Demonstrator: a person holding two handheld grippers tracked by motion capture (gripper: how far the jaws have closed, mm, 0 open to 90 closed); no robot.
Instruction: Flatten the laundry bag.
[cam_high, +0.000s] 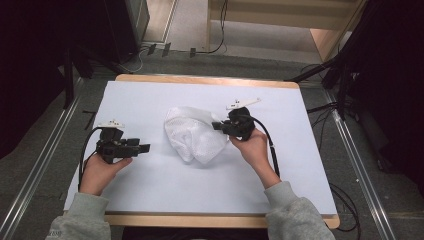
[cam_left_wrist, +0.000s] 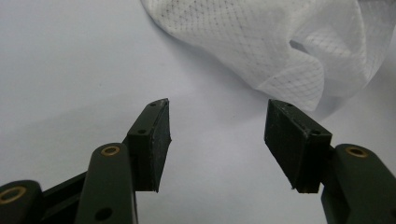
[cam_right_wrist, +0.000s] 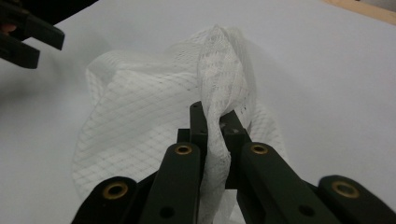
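White-covered counter (cam_high: 150, 200) on grey floor, crumpled mesh bag (cam_high: 192, 135) at its middle, right tongs (cam_right_wrist: 215, 122) clamped on a pinched fold, left tongs (cam_left_wrist: 215, 135) gaping, empty, just left of it, cables trailing beyond.

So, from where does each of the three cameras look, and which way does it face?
High view: above the person's side, facing forward and down on the table; both forearms, left gripper, right gripper.
Left gripper view: rides on the left gripper, looking along its open jaws at the white mesh cloth.
Right gripper view: rides on the right gripper, jaws shut on a cloth fold, with the left gripper at upper left.
Shared: the cloth and the white table cover appear in all three.
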